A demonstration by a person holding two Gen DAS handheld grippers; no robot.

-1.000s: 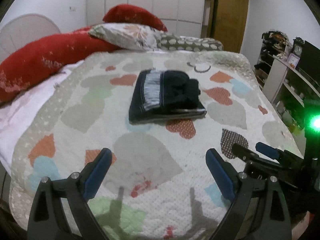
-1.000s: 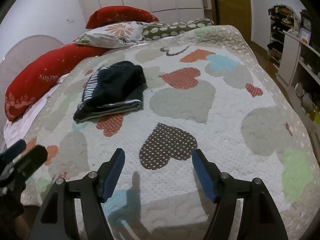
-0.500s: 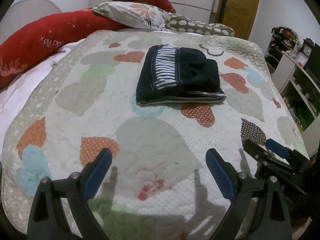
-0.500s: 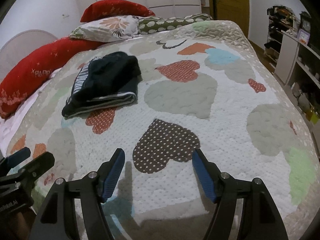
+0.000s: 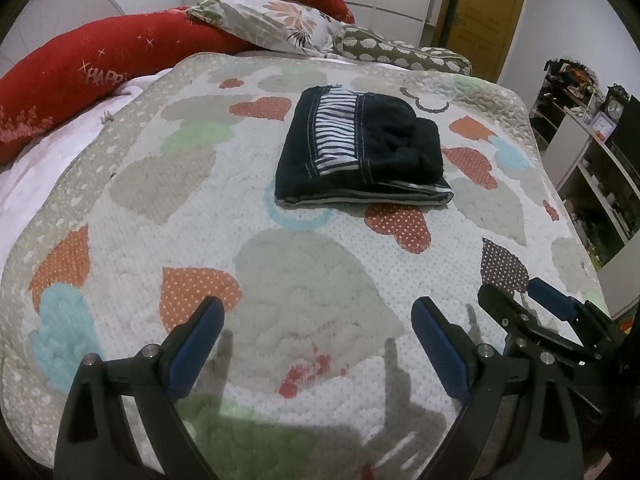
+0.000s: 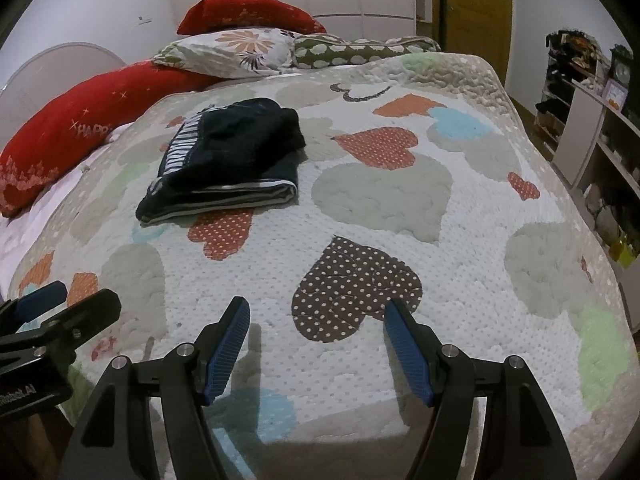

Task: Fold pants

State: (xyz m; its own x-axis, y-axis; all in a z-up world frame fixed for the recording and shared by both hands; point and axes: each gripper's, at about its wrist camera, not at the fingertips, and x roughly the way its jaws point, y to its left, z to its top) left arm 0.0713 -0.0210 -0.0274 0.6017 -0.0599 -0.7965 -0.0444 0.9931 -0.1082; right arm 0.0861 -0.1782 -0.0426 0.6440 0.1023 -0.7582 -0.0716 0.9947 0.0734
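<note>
Lying folded, pants (image 5: 362,148) beyond left claw (image 5: 316,344)

Dim indoor light, soft shadows near the bottom, strong fisheye edge warp.

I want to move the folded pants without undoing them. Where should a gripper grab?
Pinch the near stacked edge of the pants, coming in low from the front. All layers line up there, so one bite probably holds the whole bundle; the rumpled top would lift alone.

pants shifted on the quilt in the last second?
No. The folded pants still lie just above the orange dotted heart on the quilt; only the cameras moved, and both grippers hang open, clear of them.
</note>
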